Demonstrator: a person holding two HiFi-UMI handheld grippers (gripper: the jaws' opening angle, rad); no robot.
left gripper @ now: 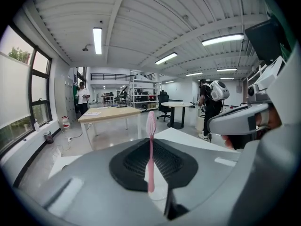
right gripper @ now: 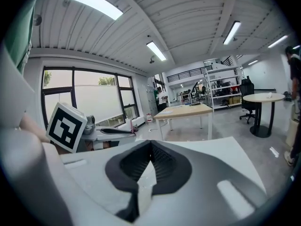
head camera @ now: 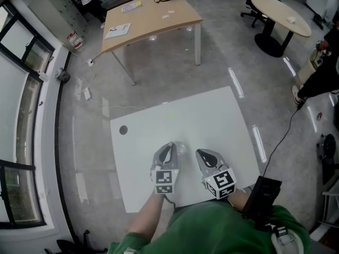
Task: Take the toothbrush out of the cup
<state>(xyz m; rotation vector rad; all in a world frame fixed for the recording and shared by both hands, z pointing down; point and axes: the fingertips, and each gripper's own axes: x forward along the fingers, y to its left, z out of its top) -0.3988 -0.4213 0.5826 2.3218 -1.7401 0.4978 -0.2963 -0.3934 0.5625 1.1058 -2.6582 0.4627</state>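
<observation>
At the far left of the head view a row of windows (head camera: 21, 115) runs along the floor's edge. The white worktop (head camera: 212, 115) lies below the head camera, bare across most of its top. Both tools sit at its near edge.

The left claw (head camera: 168, 151) is pinched tight on a pink toothbrush (left gripper: 150, 159). In the left gripper view the handle stands upright in the seam between the two dark pads. The bristled head rises above the claw's tip and the lower handle runs down past the pads. The pads press on the handle from both sides, with no gap beyond the handle's own thickness.

In the head view a clear cup (head camera: 181, 150) shows only faintly. It stands on the worktop just beside the left claw's tip, on its right. Whether the brush's lower end is inside the cup, no view shows.

The right claw (right gripper: 150, 144) sits just beside the left one and apart from it, pointing the same way. Its tips are pressed together with nothing between them. Behind the tips a narrow wedge opens between the pads, and only white worktop shows through it. The claw touches neither cup nor brush.

Farther off, a wooden table (head camera: 153, 17) stands beyond the worktop. A round table (head camera: 280, 12) stands at the upper right.
</observation>
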